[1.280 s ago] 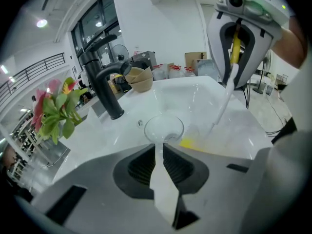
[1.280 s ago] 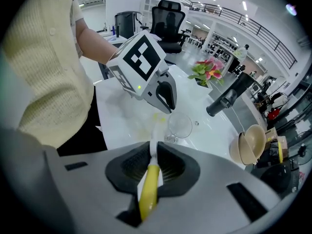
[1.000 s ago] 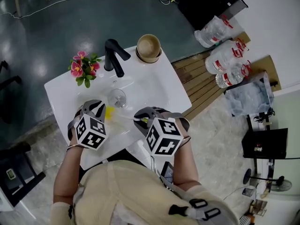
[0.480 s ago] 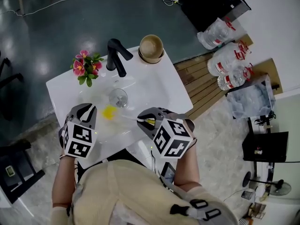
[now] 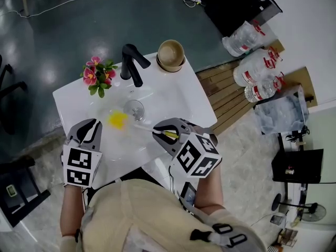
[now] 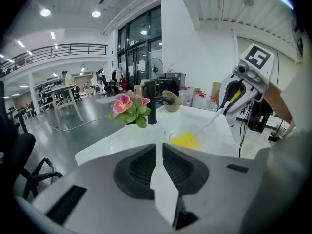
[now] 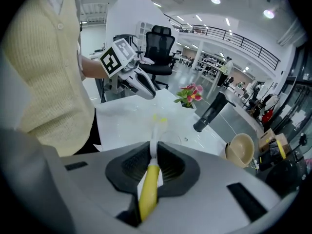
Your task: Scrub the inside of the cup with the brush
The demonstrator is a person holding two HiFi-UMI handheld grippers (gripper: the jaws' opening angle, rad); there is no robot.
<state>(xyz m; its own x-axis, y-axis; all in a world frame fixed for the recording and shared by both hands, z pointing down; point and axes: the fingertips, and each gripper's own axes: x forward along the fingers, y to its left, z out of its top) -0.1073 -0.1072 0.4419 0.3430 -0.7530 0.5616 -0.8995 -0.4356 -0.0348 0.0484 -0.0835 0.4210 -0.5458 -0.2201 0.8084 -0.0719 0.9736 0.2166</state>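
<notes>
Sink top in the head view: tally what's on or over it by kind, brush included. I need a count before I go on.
faucet: 1
flower plant: 1
beige bowl: 1 (possibly a stack, cannot tell)
glass cup: 1
brush: 1
Total: 5
</notes>
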